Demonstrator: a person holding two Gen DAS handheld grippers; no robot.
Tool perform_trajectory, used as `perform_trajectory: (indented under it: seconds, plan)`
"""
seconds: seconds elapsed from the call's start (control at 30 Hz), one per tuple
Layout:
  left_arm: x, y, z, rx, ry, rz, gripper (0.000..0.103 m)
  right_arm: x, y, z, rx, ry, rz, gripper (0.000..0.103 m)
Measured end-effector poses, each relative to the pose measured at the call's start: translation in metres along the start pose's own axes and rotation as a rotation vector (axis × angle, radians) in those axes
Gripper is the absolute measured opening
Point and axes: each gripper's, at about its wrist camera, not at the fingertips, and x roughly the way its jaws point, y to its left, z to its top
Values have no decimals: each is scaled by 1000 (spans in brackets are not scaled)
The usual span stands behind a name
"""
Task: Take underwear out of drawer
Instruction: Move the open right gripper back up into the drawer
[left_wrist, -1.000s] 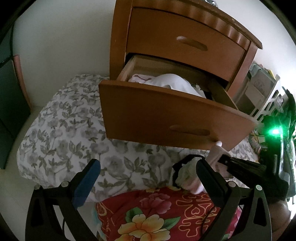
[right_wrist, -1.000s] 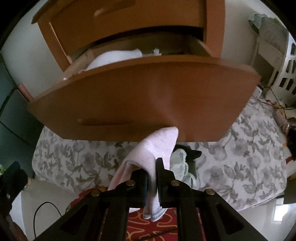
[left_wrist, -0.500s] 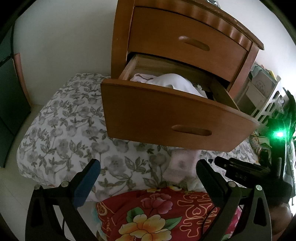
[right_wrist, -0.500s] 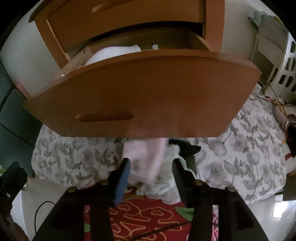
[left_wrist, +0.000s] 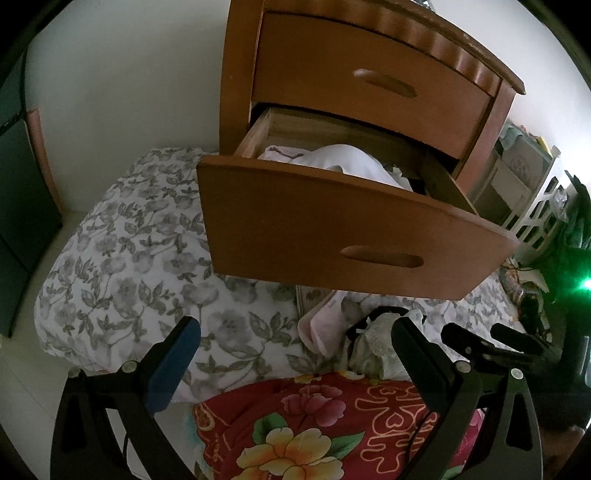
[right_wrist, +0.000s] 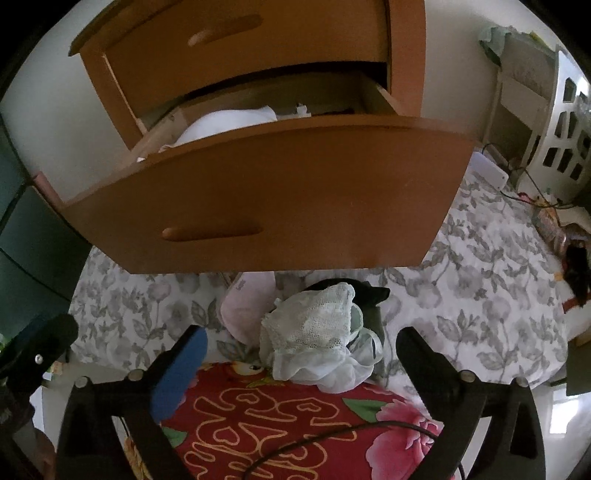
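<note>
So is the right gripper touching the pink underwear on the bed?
Apart. In the right wrist view the right gripper, jaws just opened wide, holds nothing; the pink underwear lies beyond them.

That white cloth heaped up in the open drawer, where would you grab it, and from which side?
Grip the white cloth at its raised hump, coming down from above. It bulges over the drawer front, while the drawer's walls block its sides.
</note>
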Motion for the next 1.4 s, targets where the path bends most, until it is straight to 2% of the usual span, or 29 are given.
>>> perform_trajectory:
  seconds: [0.47, 0.77, 1.2, 1.4]
  plan:
    - [3, 5, 0, -38, -41, -25, 103, -11, -1, 2, -13, -64, 14, 103]
    - [7, 7, 9, -65, -41, -27, 103, -26, -2, 15, -30, -129, 71, 103]
    - [19, 2, 33, -37, -39, 10, 103, -60, 6, 65, -77, -235, 119, 103]
    - [26, 7, 38, -54, -23, 21, 103, -61, 12, 86, -110, -242, 121, 103]
